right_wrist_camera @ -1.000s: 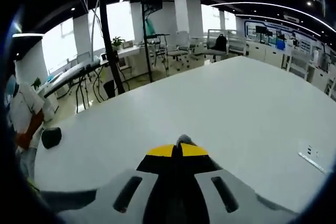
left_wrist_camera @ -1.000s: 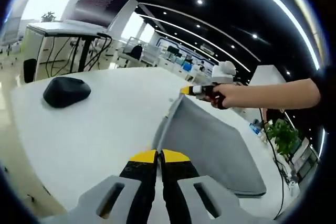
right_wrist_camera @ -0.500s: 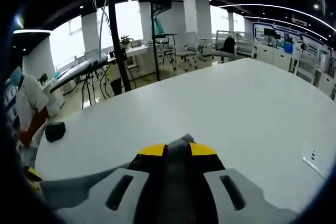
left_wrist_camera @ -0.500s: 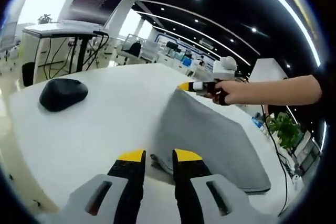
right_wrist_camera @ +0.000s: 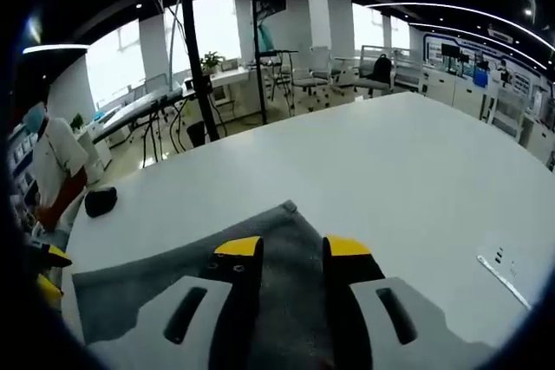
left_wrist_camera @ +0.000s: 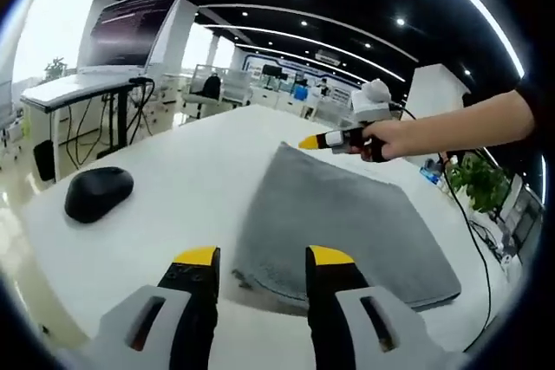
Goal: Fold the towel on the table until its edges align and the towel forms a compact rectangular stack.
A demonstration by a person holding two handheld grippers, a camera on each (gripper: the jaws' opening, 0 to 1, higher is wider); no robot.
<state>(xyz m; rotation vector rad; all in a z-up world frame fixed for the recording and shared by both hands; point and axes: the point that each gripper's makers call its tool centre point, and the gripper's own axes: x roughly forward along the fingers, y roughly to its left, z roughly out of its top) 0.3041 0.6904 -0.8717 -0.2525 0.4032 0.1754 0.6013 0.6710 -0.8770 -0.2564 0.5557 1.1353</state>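
Grey grippers, black fingers [left_wrist_camera: 198, 301] (yellow tips).

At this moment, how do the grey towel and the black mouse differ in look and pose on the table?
The towel is grey, wide and flat, lying in front of both open grippers; the black mouse is small, domed and dark. The towel lies between the left gripper and the right gripper; the mouse sits apart, off to the side. Both rest on the white table.
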